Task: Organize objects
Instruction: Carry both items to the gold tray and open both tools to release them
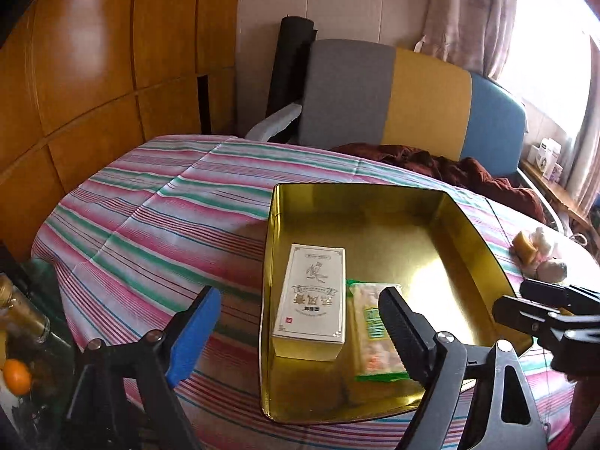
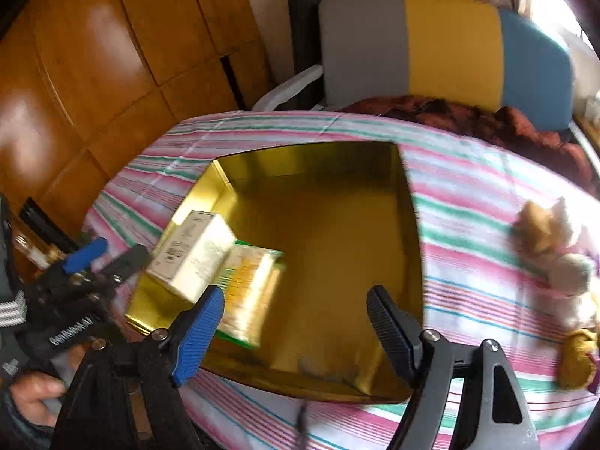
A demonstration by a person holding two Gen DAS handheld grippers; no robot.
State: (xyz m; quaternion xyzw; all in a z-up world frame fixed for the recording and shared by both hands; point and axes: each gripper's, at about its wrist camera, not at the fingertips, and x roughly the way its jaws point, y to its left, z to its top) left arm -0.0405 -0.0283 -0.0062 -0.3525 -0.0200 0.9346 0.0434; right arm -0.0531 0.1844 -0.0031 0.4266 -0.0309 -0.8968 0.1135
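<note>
Tools left (image 1: 300,333) and right (image 2: 296,322) released, empty | tin (image 1: 483,225) holds box (image 1: 313,296), packet (image 1: 371,337) | next: plush toys (image 2: 555,262) (soft, grip gently) into tin's bare half

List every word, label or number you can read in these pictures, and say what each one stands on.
White box in the gold tin: ornate characters and a small red mark on its lid, too stylised and small to read.
Green-edged packet beside it: printed label, too blurred to read.
Left hand-held gripper, seen from the right wrist view: white lettering on its black body, upside down and blurred, not readable.
Boxes on the windowsill: print too small to read.
</note>
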